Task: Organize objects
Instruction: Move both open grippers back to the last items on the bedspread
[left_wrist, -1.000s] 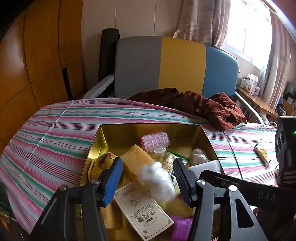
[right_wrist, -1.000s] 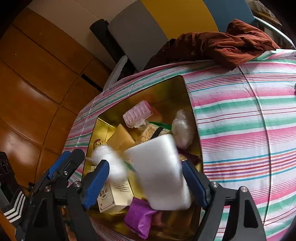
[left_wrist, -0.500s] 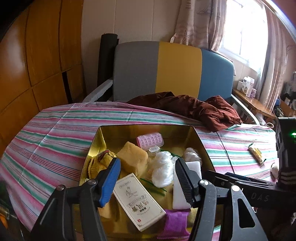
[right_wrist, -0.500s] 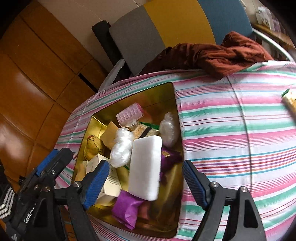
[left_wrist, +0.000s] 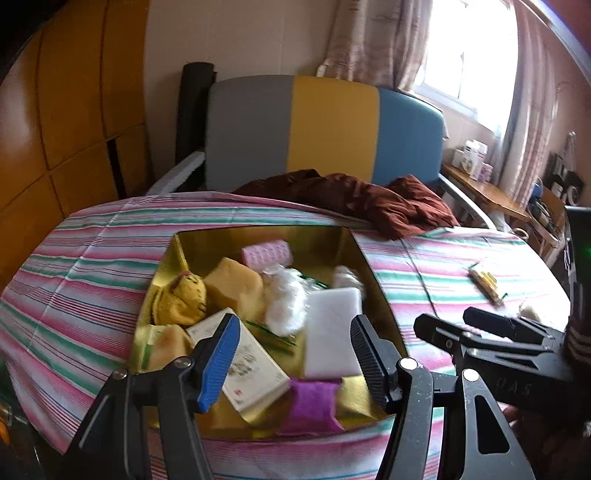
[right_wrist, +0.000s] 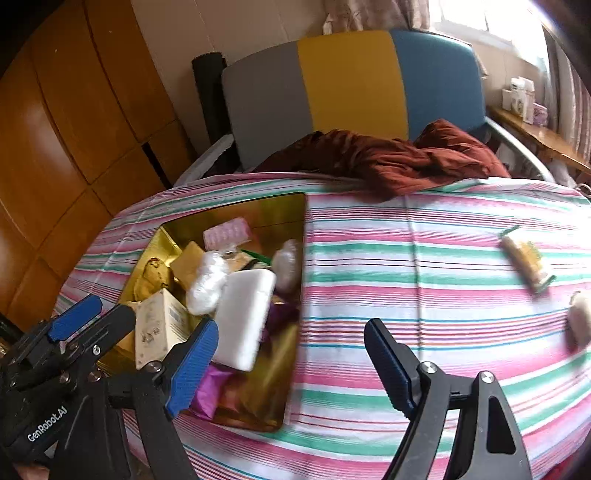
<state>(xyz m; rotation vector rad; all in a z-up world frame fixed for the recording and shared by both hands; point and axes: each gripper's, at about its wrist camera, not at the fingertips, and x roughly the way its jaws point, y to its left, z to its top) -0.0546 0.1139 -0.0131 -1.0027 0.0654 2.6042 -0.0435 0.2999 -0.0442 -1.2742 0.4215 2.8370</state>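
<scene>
**Gold Tin Full, Both Grippers Empty Above It**

The gold tin (left_wrist: 258, 236) sat on the striped cloth (right_wrist: 424, 258) toward the table's left side, open and crowded. A white block (left_wrist: 332, 328) lay tilted along the tin's right wall, its near end over a purple pouch (left_wrist: 314, 402) in the near right corner. Beside the block was a white fluffy wad (left_wrist: 286, 299), touching a tan sponge (left_wrist: 232, 288). A pink roller (left_wrist: 266, 251) rested toward the far wall. A yellow knitted toy (left_wrist: 184, 295) lay against the left wall, and a printed card box (left_wrist: 251, 365) lay slanted at the near side. A pale bundle (right_wrist: 288, 266) sat against the right wall.

Out on the cloth near the table's right edge, well apart from the tin, lay a small yellow packet (right_wrist: 524, 266) and a pale lump (right_wrist: 580, 321). A brown garment (right_wrist: 388, 158) was heaped at the far edge, in front of a grey, yellow and blue chair (right_wrist: 351, 81).

The left gripper (left_wrist: 291, 354) hung over the tin's near side, jaws spread and gripping nothing. The right gripper (right_wrist: 291, 362) hovered over the tin's near right corner and the cloth beside it, jaws wide apart, also empty.
</scene>
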